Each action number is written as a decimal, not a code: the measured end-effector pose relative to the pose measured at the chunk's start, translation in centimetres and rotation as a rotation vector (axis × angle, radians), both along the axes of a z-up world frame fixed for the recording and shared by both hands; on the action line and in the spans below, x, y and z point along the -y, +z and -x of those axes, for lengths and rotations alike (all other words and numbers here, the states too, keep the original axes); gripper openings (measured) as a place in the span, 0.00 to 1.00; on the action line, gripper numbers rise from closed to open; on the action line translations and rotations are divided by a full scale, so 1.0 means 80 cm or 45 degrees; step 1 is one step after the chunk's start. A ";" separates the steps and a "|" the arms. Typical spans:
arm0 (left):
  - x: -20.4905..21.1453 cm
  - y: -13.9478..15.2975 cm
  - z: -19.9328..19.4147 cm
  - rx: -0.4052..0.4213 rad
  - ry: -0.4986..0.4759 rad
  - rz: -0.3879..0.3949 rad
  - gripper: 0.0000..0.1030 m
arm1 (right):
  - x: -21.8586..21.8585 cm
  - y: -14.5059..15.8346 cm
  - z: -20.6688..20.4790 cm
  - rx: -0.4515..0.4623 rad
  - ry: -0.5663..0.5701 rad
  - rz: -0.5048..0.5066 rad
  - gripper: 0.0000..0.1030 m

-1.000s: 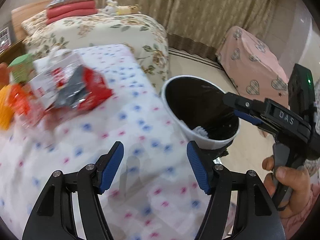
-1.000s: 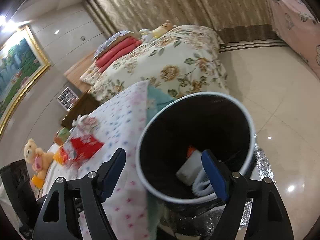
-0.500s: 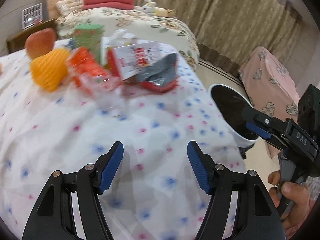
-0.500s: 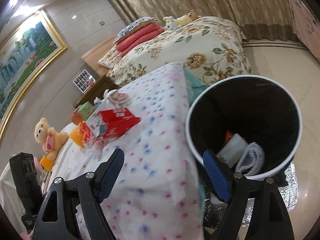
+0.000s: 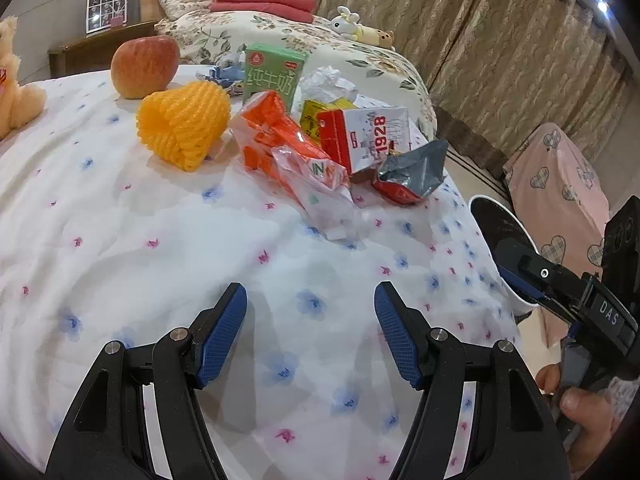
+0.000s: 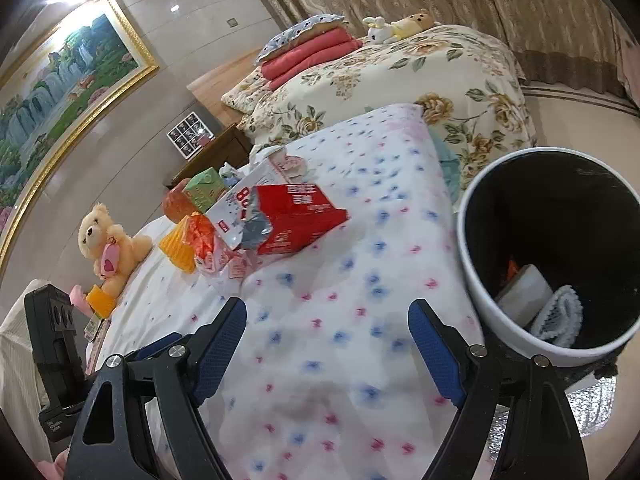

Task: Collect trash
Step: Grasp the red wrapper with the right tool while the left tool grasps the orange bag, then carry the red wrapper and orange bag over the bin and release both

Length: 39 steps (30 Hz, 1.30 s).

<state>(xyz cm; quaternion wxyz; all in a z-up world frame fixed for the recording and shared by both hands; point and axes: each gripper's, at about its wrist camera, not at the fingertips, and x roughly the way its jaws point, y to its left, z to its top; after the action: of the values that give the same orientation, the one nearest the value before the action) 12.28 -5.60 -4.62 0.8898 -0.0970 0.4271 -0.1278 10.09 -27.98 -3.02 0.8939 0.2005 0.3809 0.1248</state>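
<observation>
A heap of trash lies on the spotted cloth: an orange plastic wrapper [image 5: 288,148], a red and white 1928 carton [image 5: 366,136], a torn red and silver bag [image 5: 412,174], a crumpled white paper [image 5: 328,84] and a green milk carton [image 5: 274,72]. The heap also shows in the right wrist view, with the red bag [image 6: 296,216] nearest. A white bin with a black inside [image 6: 476,264] stands at the table's right edge and holds some trash. My left gripper [image 5: 311,336] is open and empty, short of the heap. My right gripper [image 6: 328,348] is open and empty, beside the bin.
An apple [image 5: 144,66], an orange foam fruit net [image 5: 184,124] and a teddy bear [image 6: 106,248] sit on the cloth [image 5: 120,248]. A floral bed [image 6: 400,80] lies behind, a pink covered seat [image 5: 560,184] to the right.
My left gripper has swung away from the bin toward the trash heap, which is now nearer and centred. My right gripper has drifted left, so the bin sits at its right.
</observation>
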 end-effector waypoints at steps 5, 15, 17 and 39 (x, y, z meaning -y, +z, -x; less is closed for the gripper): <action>-0.003 0.002 -0.012 -0.005 0.003 0.008 0.66 | -0.011 0.002 -0.013 0.003 0.010 -0.012 0.82; 0.005 0.004 -0.046 -0.008 -0.006 -0.022 0.72 | -0.025 -0.002 -0.060 -0.012 0.033 -0.026 0.82; 0.007 0.002 -0.055 -0.022 -0.008 -0.024 0.73 | -0.029 -0.003 -0.069 -0.016 0.035 -0.021 0.81; 0.014 -0.001 -0.022 -0.012 -0.048 -0.003 0.25 | -0.018 -0.010 -0.054 -0.022 0.039 -0.047 0.01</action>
<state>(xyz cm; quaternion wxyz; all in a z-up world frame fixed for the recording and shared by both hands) 14.01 -6.69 -4.66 0.8854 -0.0885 0.4331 -0.1438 14.44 -26.56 -3.81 0.8847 0.2123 0.3892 0.1438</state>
